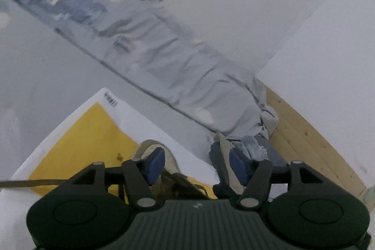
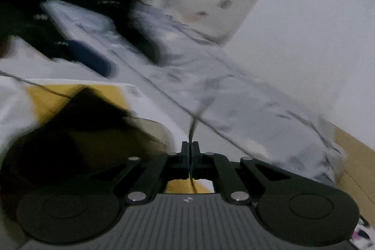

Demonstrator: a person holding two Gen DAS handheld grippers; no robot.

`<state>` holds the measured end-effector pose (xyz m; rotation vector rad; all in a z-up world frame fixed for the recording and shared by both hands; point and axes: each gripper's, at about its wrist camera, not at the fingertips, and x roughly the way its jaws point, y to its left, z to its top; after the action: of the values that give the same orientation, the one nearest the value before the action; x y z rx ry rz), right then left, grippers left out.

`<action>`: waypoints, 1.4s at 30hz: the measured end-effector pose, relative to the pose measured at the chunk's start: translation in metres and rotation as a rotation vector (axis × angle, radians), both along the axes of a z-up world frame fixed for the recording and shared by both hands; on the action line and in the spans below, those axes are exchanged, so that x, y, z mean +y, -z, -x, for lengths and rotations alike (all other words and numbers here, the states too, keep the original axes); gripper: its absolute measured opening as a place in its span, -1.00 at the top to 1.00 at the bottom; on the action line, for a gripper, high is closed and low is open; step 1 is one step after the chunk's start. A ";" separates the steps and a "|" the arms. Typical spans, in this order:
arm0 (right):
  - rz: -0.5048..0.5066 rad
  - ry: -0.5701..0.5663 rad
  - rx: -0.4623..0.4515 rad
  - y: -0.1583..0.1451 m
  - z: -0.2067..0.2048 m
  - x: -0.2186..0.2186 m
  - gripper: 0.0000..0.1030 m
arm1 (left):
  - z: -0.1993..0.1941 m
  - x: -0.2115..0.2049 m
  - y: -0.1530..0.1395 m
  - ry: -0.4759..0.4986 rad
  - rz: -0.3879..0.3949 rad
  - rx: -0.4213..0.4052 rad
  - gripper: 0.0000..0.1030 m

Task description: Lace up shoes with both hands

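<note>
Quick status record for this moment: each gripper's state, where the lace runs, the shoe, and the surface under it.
left gripper: open, nothing between its fingers
right gripper: shut on the lace
lace: dark, runs forward from the shut fingers; blurred
shoe: beige, partly hidden behind the left gripper
surface: yellow sheet with a white border
image quality: right wrist view motion-blurred

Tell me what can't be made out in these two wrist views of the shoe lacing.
- Shoe: left wrist view, mostly hidden behind the left gripper, whose jaws stand open; eyelets not visible.
- Lace: right wrist view, a thin blurred strand pinched in the shut right gripper; its far end smears into the bedding.
- Large dark shape: right wrist view, motion-blurred and in shadow; cannot tell what it is.
- Barcode label: left wrist view, too small to read.
</note>
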<state>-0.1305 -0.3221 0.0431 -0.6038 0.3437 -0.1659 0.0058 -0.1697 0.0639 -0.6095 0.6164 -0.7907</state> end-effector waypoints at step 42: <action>-0.061 -0.026 -0.272 -0.021 0.015 0.057 0.98 | -0.018 0.040 0.083 -0.129 0.819 0.550 0.08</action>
<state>-0.1453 -0.2648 0.0640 -0.5179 0.0775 -0.2093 0.0237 -0.1302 -0.0188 -1.6370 0.7313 -0.7405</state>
